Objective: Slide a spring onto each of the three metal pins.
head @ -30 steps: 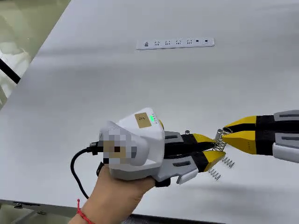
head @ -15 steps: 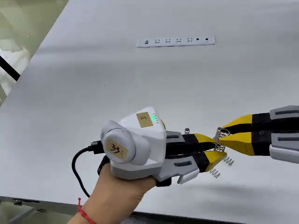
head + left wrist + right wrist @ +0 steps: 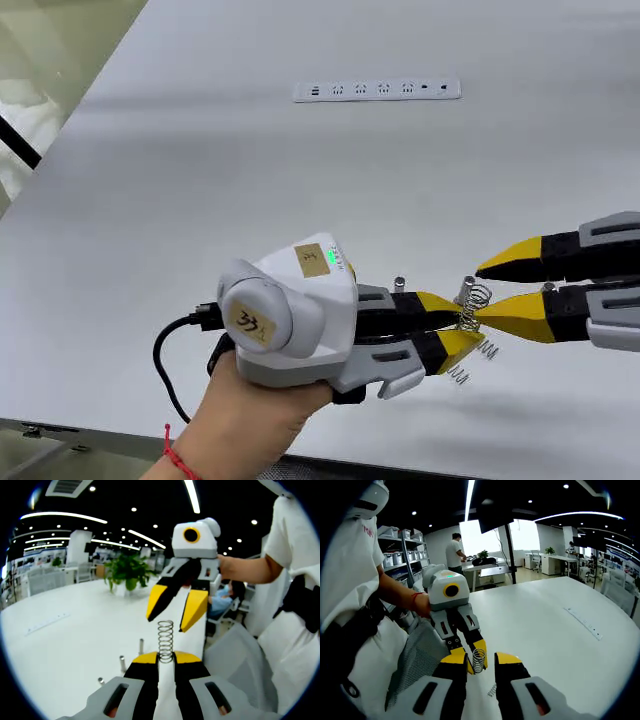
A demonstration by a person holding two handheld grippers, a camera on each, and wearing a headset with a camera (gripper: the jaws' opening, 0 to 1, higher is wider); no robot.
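Head view looks down at the counter (image 3: 200, 200); the two gripper views face each other closely, sharing the spring (image 3: 165, 639).

Left gripper (image 3: 462, 322) had white housing, black jaws tipped yellow, green lamp (image 3: 329, 257), tan label (image 3: 312, 260), "33" sticker (image 3: 250, 323); black cable (image 3: 200, 318) left at 9 o'clock. Red cord (image 3: 172, 455) circled the wrist. Right gripper (image 3: 480, 292) looked alike. White short sleeve (image 3: 350, 560) worn.
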